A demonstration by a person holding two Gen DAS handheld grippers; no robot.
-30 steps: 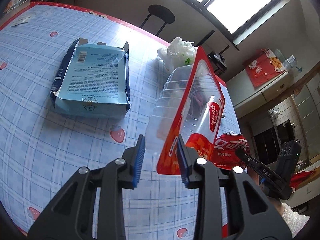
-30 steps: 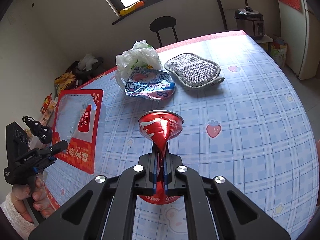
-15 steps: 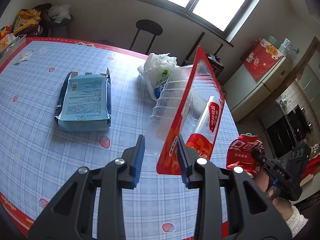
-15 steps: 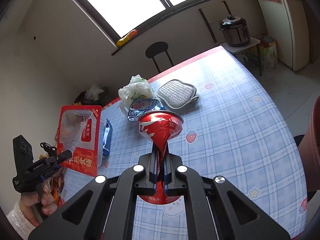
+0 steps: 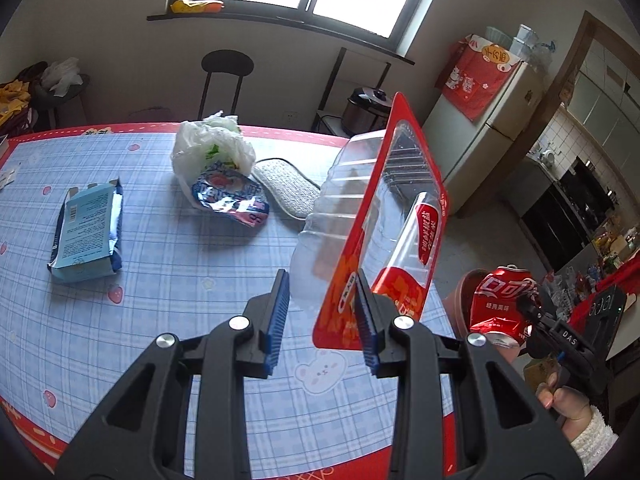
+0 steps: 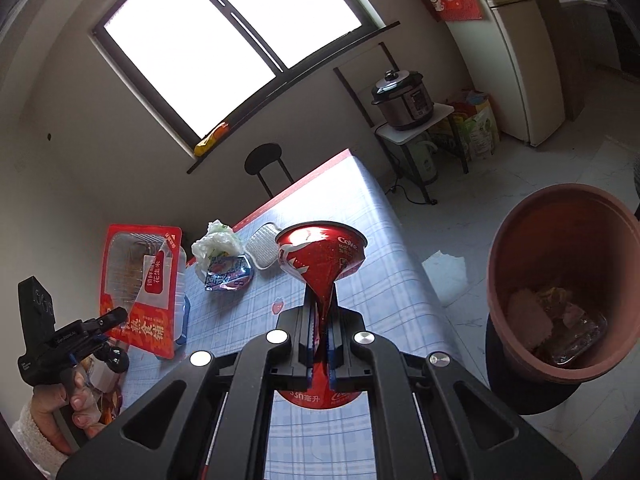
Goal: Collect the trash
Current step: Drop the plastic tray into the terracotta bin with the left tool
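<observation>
My left gripper (image 5: 322, 315) is shut on a red-and-clear plastic snack tray (image 5: 394, 216), which stands on edge above the table. The tray's clear tub sits between the blue pads and its red card lies against the right one. My right gripper (image 6: 320, 322) is shut on a crushed red cola can (image 6: 320, 250), pinched flat at the waist, over the table's right edge. A brown bin (image 6: 568, 190) with some trash inside stands on the floor to the right of the can. The left wrist view shows the can (image 5: 500, 292) with the bin (image 5: 456, 304) behind it.
On the blue checked tablecloth (image 5: 168, 320) lie a pale blue box (image 5: 86, 236), a white plastic bag (image 5: 212, 148), a crumpled blue wrapper (image 5: 232, 200) and a grey pad (image 5: 284, 188). A black stool (image 5: 226, 64) stands beyond the table, a fridge (image 5: 492, 140) to the right.
Both grippers have risen and swung right, off toward the table's right edge, each keeping its load. The brown bin has come into view beside the can.
</observation>
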